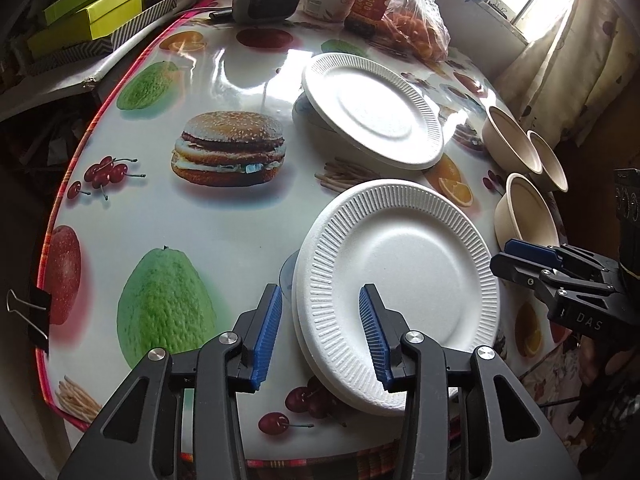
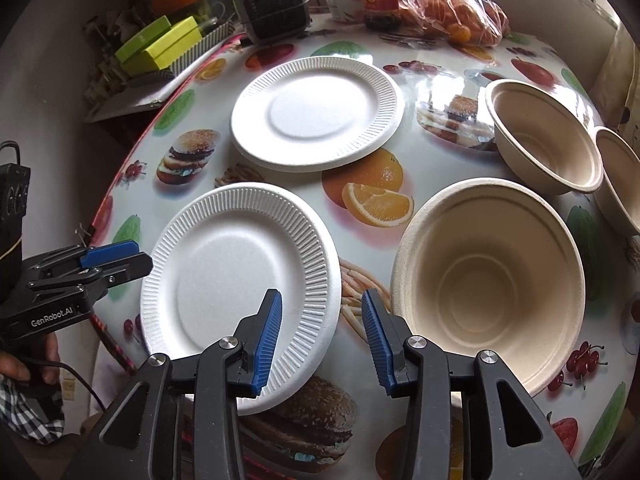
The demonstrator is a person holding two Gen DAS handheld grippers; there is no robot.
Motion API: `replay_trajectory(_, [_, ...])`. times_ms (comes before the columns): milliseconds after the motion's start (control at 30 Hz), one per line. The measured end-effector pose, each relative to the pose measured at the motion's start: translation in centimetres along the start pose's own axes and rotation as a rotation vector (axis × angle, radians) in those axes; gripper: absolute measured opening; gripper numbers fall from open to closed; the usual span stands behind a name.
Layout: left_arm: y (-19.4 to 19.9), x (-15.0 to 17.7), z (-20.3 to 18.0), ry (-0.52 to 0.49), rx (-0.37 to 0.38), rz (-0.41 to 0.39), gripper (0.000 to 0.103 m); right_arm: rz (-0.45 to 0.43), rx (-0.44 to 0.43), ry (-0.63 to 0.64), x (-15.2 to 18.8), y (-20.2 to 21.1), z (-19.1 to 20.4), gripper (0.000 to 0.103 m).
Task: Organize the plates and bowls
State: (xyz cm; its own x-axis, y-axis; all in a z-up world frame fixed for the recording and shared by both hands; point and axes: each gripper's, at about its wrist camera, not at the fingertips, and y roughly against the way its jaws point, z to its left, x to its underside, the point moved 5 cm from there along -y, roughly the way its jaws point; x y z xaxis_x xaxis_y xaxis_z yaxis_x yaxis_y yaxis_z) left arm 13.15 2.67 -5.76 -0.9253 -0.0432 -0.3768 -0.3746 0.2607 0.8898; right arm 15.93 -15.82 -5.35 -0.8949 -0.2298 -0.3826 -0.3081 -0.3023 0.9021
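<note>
Both grippers, left gripper (image 1: pixel 320 332) and right gripper (image 2: pixel 322 334), stand partly open, holding nothing. The near plate (image 2: pixel 240 292) lies at nine o'clock of the near bowl (image 2: pixel 488 284). To stack it on the far plate (image 2: pixel 316 114) at twelve, I'd pinch the ribbed rim squarely (foam bends easily).

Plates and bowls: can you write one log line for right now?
near plate: on table, between open left fingers | far plate: apart | bowls: unstacked | right gripper: open, empty

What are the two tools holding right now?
Nothing. The left tool stands open astride the near plate's rim, its pads clear of it; the right tool is open too.
</note>
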Motion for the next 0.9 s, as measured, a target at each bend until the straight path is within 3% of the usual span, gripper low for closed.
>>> replay_trajectory(900, [0.6,-2.7,-1.0,-0.041,-0.047,-0.052,0.042,-0.041,-0.018,-0.001,-1.6,0.7,-0.2,0.048])
